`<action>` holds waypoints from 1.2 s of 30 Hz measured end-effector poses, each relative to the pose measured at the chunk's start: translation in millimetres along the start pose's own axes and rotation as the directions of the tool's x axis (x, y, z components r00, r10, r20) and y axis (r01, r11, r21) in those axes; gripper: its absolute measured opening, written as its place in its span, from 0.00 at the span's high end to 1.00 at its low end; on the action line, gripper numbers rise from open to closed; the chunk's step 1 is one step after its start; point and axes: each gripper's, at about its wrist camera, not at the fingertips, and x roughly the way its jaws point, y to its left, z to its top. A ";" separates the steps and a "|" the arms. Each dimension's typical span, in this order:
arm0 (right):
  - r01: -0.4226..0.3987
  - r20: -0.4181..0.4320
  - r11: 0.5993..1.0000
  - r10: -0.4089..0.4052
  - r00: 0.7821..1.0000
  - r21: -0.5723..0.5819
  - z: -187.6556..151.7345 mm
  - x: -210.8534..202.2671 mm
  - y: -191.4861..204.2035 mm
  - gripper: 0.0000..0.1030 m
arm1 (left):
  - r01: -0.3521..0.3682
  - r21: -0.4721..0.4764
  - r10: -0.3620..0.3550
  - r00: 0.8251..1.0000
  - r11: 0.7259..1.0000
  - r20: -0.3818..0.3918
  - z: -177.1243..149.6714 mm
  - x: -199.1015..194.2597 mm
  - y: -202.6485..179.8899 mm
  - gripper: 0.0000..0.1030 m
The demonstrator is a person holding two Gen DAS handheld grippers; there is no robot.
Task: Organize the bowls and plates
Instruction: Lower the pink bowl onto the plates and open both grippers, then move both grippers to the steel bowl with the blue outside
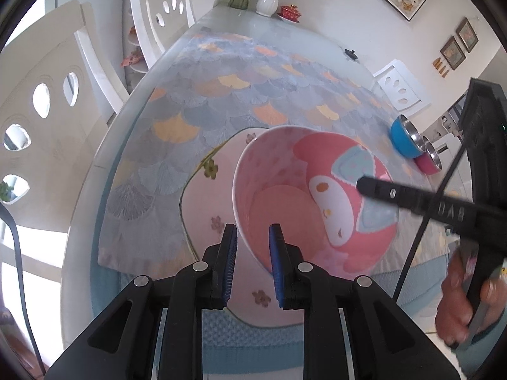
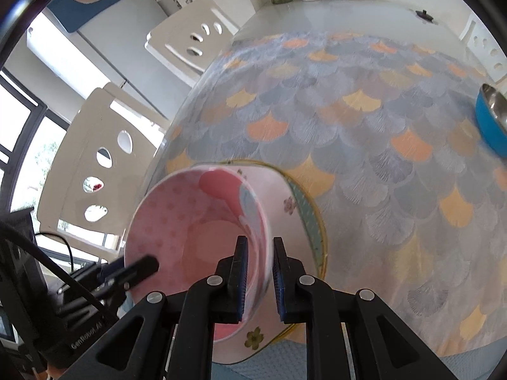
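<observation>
A pink bowl [image 1: 317, 190] with a cartoon rabbit inside hangs tilted over a pale pink flowered plate [image 1: 206, 196]. My left gripper [image 1: 252, 253] is shut on the bowl's near rim, with the thin wall between its blue pads. On the opposite side a finger [image 1: 396, 194] of the right gripper reaches in over the rim. In the right wrist view the right gripper [image 2: 259, 269] is shut on the wall of the same bowl [image 2: 190, 221]. The plate [image 2: 294, 202] lies beneath it. The left gripper [image 2: 139, 269] shows at the bowl's far edge.
A blue steel bowl [image 1: 402, 136] and a pink steel bowl [image 1: 429, 161] sit at the right of the patterned tablecloth [image 1: 237, 95]. White chairs [image 1: 47, 110] line the left side. A white vase [image 1: 267, 0], a red cup [image 1: 290, 11] and a black lid [image 1: 350, 53] stand far back.
</observation>
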 end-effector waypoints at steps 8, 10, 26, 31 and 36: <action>-0.043 0.038 0.999 0.043 0.998 -0.008 -1.7 -23.7 -9.2 0.86 | -0.026 0.014 0.025 0.999 1.000 0.026 -4.9 -22.7 -1.0 0.82; -0.057 0.047 0.998 0.058 0.997 -0.014 -2.9 -31.0 -10.1 0.86 | -0.036 0.020 0.035 0.999 0.999 0.041 -2.7 -29.7 -3.1 0.82; -0.091 0.127 0.990 0.077 0.989 0.106 -3.3 -92.4 -79.7 0.86 | 0.009 0.178 -0.040 0.985 0.984 0.169 52.9 -67.5 -104.9 0.70; -0.111 0.162 0.976 0.081 0.983 0.187 -2.2 -113.9 -123.2 0.86 | 0.053 0.238 -0.091 0.984 0.970 0.154 75.7 -53.0 -159.9 0.70; -0.141 0.188 0.945 0.087 0.978 0.294 -0.4 -132.8 -178.5 0.70 | 0.087 0.307 -0.135 0.981 0.948 0.140 97.1 -34.0 -221.6 0.56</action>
